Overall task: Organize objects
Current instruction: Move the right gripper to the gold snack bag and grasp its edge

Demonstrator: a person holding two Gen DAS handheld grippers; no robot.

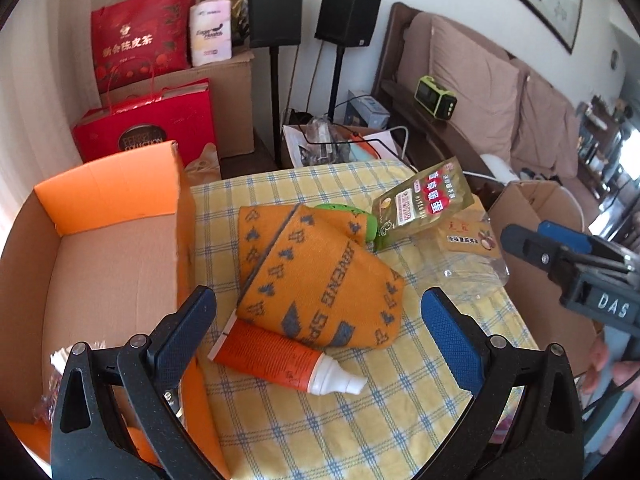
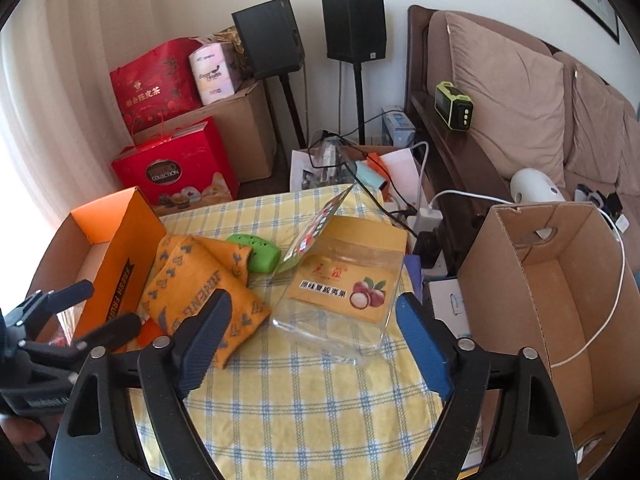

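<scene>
On the yellow checked tablecloth (image 1: 320,420) lie an orange patterned knit cloth (image 1: 316,276), an orange tube with a white cap (image 1: 288,360), a green object (image 1: 364,220), a gold snack pouch (image 1: 420,200) and a clear nut bag (image 2: 340,300). My left gripper (image 1: 320,328) is open, its fingers on either side of the tube and the cloth's near end, not touching. My right gripper (image 2: 316,340) is open and empty, just short of the clear nut bag. The orange cloth (image 2: 200,280) and green object (image 2: 256,254) also show in the right wrist view.
An orange cardboard box (image 1: 104,248) stands at the table's left; a brown cardboard box (image 2: 560,300) stands at its right. Behind are red gift bags (image 1: 140,36), two black speakers on stands (image 1: 276,8), cables, clutter and a sofa (image 2: 520,112).
</scene>
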